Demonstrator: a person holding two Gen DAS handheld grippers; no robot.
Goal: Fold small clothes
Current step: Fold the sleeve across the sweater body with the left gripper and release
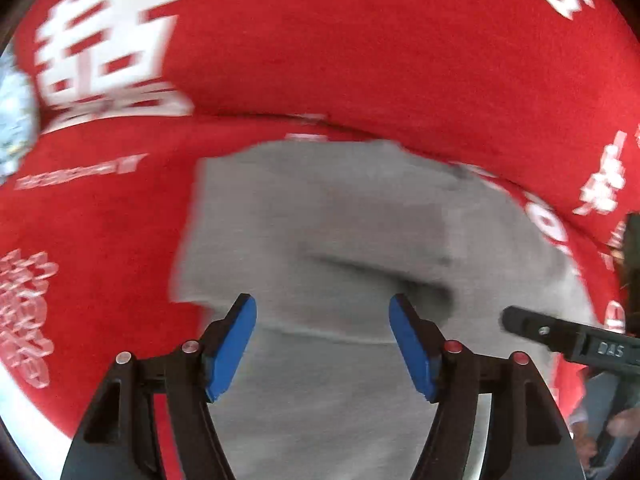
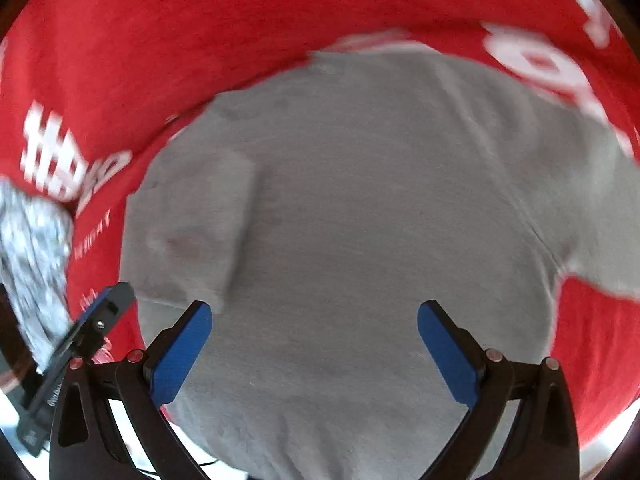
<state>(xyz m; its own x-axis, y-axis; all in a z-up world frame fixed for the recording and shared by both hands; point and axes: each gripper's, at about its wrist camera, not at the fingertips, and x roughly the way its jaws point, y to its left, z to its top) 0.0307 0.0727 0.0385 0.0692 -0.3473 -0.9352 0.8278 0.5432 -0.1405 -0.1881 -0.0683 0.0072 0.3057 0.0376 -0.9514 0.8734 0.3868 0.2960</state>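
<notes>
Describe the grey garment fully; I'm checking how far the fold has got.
The grey garment is soft plain knit, a small top lying flat on the red printed cloth. One sleeve is folded over the body; the other still spreads outward past a visible seam. Both grippers are above it with jaws open, nothing between the pads. Blur hides finer detail.

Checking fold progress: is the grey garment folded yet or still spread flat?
Partly folded. The grey garment lies on the red cloth with one flap doubled over at its left side; the rest lies spread.
</notes>
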